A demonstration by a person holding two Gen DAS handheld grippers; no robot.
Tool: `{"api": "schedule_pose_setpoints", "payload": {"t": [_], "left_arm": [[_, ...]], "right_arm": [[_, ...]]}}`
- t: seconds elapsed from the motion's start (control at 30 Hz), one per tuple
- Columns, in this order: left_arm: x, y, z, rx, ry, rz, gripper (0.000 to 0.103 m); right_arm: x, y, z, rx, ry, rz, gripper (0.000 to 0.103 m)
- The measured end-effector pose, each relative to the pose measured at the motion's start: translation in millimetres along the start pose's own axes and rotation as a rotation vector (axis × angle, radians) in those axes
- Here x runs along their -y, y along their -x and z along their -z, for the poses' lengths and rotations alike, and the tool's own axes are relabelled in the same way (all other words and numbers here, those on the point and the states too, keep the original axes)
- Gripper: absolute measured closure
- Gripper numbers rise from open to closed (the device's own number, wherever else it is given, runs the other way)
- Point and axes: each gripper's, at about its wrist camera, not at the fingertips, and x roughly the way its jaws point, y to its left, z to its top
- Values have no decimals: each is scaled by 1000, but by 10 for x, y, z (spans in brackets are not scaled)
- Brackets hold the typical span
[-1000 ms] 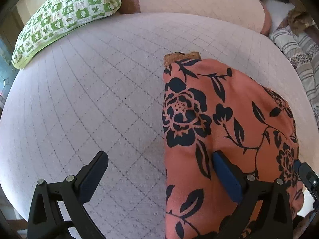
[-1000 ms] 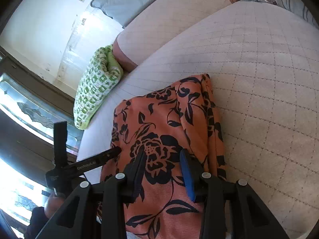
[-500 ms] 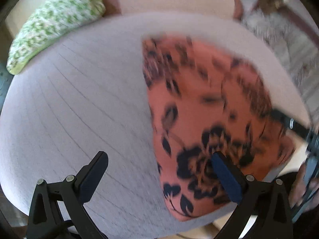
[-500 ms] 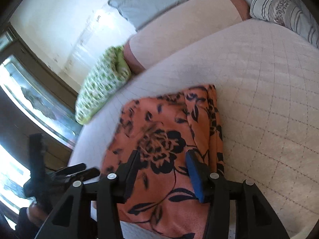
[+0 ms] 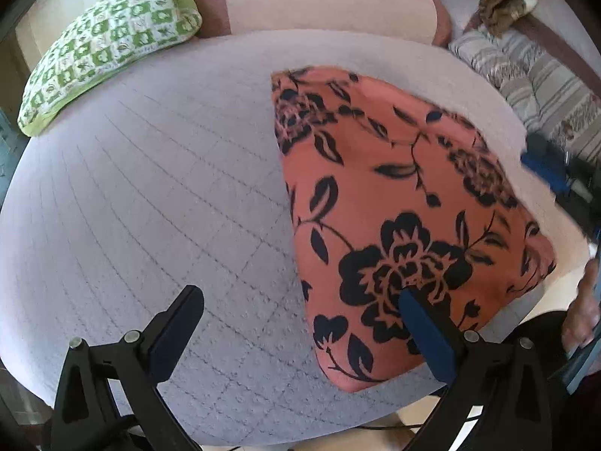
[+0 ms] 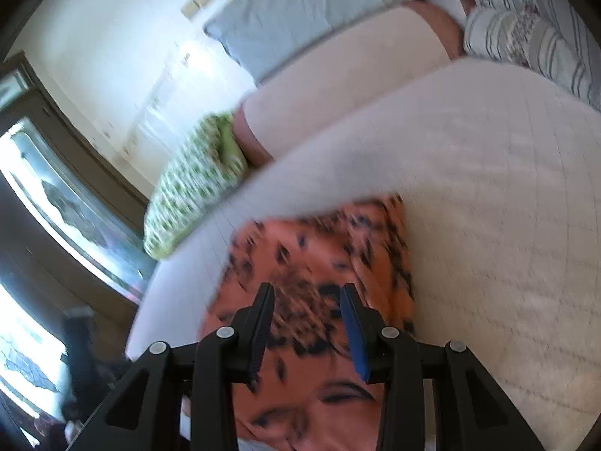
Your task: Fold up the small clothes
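An orange garment with black flowers (image 5: 394,195) lies folded flat on the quilted bed (image 5: 150,206), near its front right edge. My left gripper (image 5: 296,295) hangs above the bed, open wide. Its right finger is over the cloth's near corner and its left finger is over bare quilt, with nothing gripped. In the blurred right wrist view, my right gripper (image 6: 306,289) hovers over the same garment (image 6: 319,263). Its jaws are closing, the gap is narrow, and the cloth lies below them, not pinched.
A green checked pillow (image 5: 109,45) and a pink bolster (image 5: 326,0) lie at the head of the bed. Striped bedding (image 5: 537,79) is piled at the right. A person's hand (image 5: 586,300) shows past the bed's right edge. A dark window frame (image 6: 56,206) stands on the left.
My left gripper has pulled back, so the whole folded garment and the bed's front edge now show. My right gripper has risen and tipped upward; its jaws widened slightly, then narrowed.
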Motion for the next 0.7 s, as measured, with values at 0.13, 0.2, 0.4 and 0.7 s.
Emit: {"api": "schedule_pose_setpoints", "payload": {"t": [0.13, 0.2, 0.4, 0.7], "left_arm": [[26, -117, 29, -40, 2, 26, 0], [31, -167, -22, -44, 1, 26, 0], [125, 15, -69, 36, -4, -20, 0], [76, 439, -240, 179, 6, -51, 0]], "right_arm": [[-68, -317, -37, -95, 9, 48, 64], [-27, -584, 5, -214, -11, 74, 63], [107, -549, -11, -212, -66, 26, 62], [485, 157, -87, -9, -199, 1, 21]]}}
